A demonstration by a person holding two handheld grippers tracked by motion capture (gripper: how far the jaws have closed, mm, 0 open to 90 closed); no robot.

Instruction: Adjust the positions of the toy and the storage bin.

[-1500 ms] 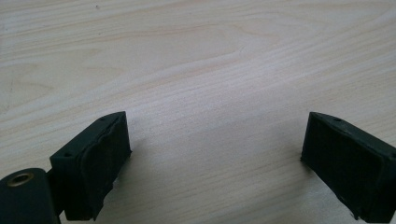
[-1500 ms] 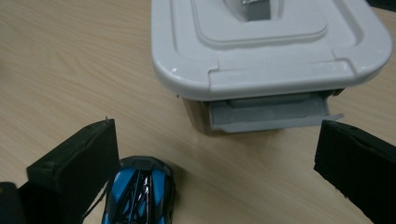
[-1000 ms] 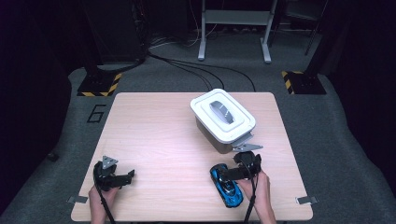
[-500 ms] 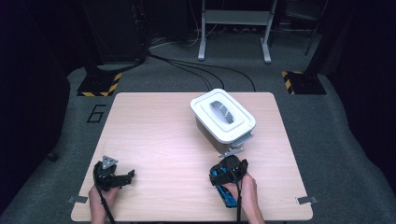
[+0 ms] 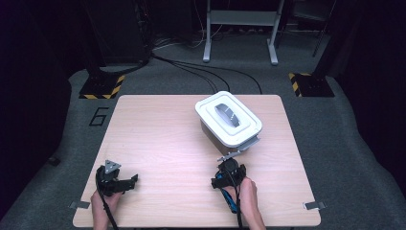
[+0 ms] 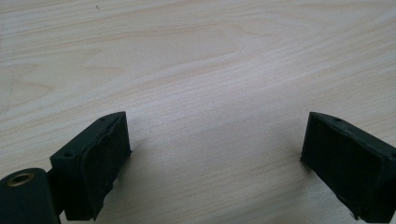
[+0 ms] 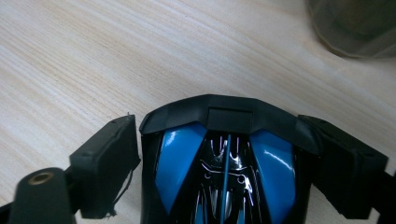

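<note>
1. My left gripper (image 5: 125,182) rests at the lower left of the pale wooden table (image 5: 158,139), jaws spread wide over bare wood.
2. My right gripper (image 7: 224,154) clamps the glossy blue-and-black toy car (image 7: 224,172) at lower centre.
3. Beyond, upper centre, sits the white lidded plastic box (image 5: 229,118).
</note>
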